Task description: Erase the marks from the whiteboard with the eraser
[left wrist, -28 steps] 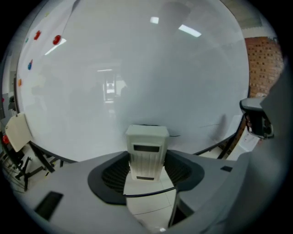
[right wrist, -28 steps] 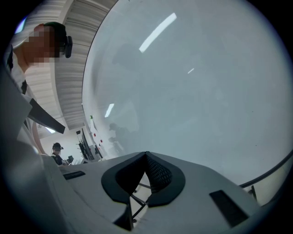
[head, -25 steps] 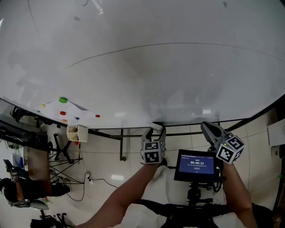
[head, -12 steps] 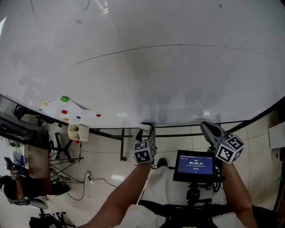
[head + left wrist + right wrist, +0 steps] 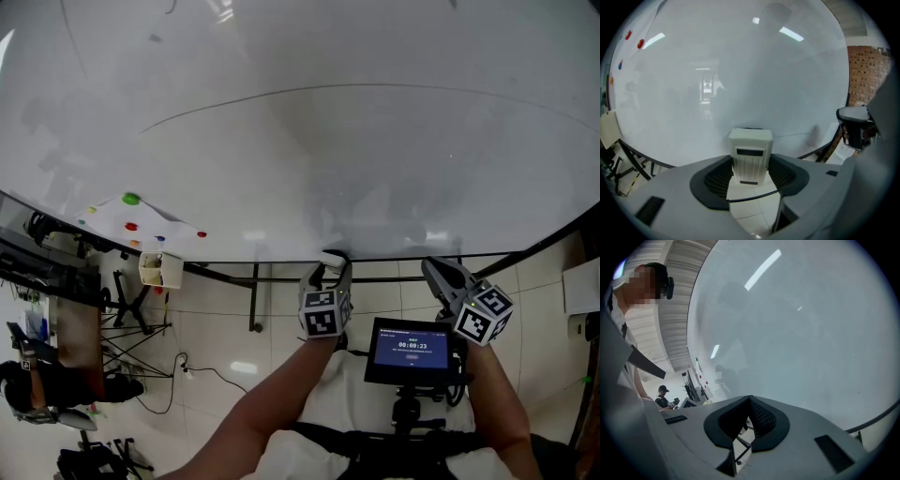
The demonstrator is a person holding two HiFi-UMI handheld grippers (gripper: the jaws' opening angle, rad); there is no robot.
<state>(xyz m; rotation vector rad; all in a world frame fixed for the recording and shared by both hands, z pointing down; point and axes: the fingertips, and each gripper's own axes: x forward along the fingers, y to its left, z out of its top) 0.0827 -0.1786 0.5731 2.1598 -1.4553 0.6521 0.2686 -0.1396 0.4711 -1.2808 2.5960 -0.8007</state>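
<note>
Low at centre, the left gripper [image 5: 325,279] clamps the one eraser [image 5: 750,154] at the whiteboard [image 5: 309,178]'s bottom edge; one long curved line [image 5: 281,92] crosses above. Lower right, the right gripper [image 5: 441,273] is clenched, empty, beside one screen [image 5: 410,350].

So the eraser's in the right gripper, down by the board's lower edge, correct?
No. The eraser sits clamped in the left gripper, per the left gripper view; the right gripper is shut, empty. It is by the whiteboard's lower edge.

Whiteboard [image 5: 394,178] with one thin line [image 5: 281,94]
</note>
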